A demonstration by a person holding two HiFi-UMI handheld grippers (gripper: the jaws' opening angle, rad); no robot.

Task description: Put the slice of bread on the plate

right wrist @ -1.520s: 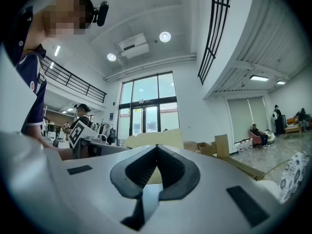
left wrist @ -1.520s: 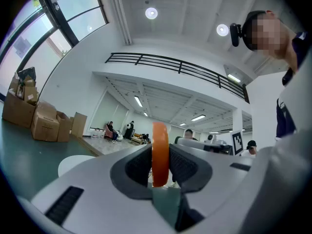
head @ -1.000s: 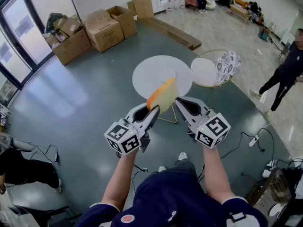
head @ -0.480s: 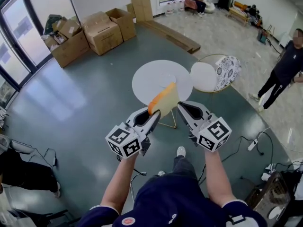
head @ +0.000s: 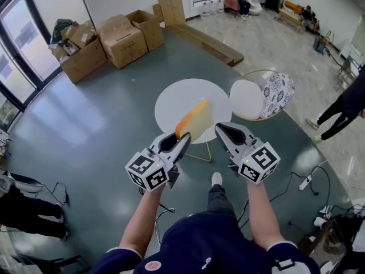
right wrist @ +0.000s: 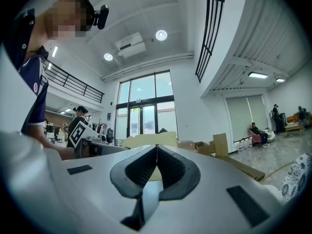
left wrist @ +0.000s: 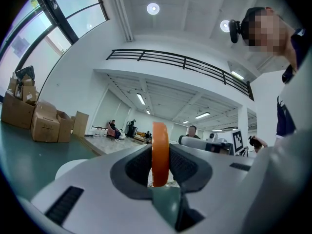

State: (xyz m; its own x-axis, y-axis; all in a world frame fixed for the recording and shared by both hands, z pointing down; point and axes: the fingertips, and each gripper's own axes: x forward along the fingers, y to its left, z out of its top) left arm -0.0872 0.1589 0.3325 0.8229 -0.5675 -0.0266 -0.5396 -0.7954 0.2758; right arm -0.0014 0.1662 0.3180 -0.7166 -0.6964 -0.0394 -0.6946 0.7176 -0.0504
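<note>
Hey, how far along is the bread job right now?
Done: the slice of bread is picked up, clamped edge-on in the left gripper. In hand: it is held in the air before the round white table; the right gripper is shut, empty. Left: setting it on the plate, which I cannot make out here.

The slice of bread (head: 195, 120) sits between the jaws of the left gripper (head: 183, 138), over the near rim of the round worktop (head: 171, 99), with the right gripper (head: 221, 129) just beside it on the right. A chair (head: 251, 99) stands just right of the worktop. Cardboard boxes (head: 117, 37) sit on the floor well behind it to the left, and long boards (head: 208, 39) lie behind it.
</note>
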